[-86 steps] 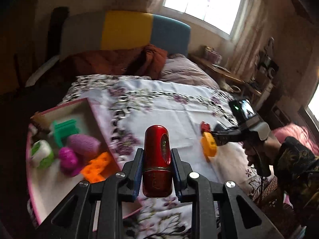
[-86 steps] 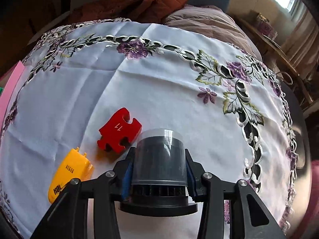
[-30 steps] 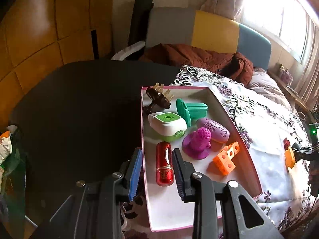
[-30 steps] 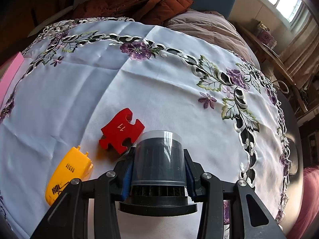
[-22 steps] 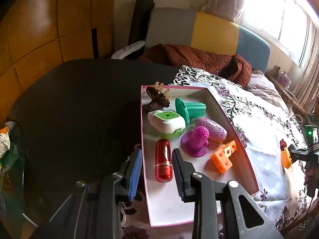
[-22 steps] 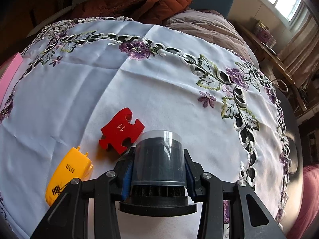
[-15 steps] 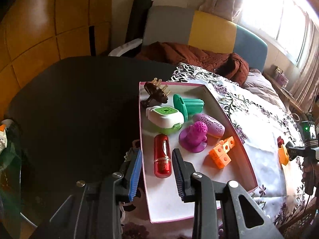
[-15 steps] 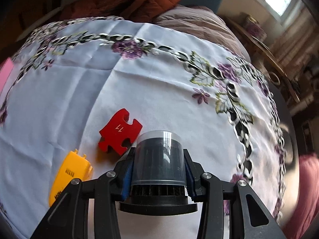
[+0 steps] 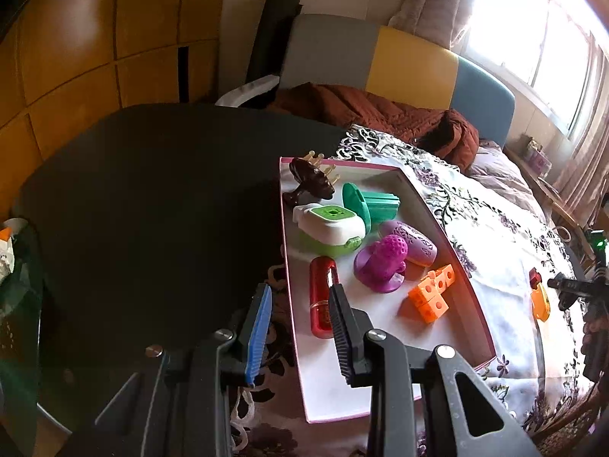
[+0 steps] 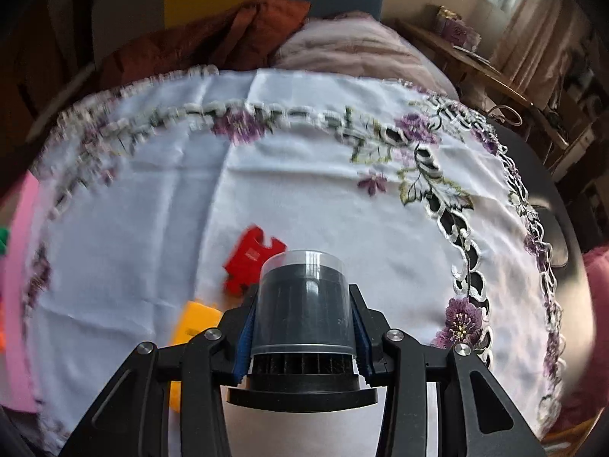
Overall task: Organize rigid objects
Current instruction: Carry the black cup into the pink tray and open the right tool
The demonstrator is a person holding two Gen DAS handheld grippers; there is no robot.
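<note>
A: So, from the left: my left gripper (image 9: pixel 300 318) has let go of the red tube (image 9: pixel 322 297). It now lies in the pink box (image 9: pixel 455 266) beside the green-and-white gadget (image 9: pixel 330 225), jaws loose around it.

B: And the right?

A: The right gripper (image 10: pixel 302 318) is clenched on the black canister (image 10: pixel 302 304), just lifted off the cloth (image 10: pixel 304 175). I reckon it's boxed next; the red puzzle piece (image 10: pixel 249 262) and yellow case (image 10: pixel 194 321) wait.

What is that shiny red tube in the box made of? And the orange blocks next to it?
The red tube looks like glossy metal or lacquered plastic: bright streaks of light run along its side, so I cannot say which. The orange blocks look like matte moulded plastic: even colour, sharp cube edges, small round holes, no shine. Both lie in the white box.
</note>
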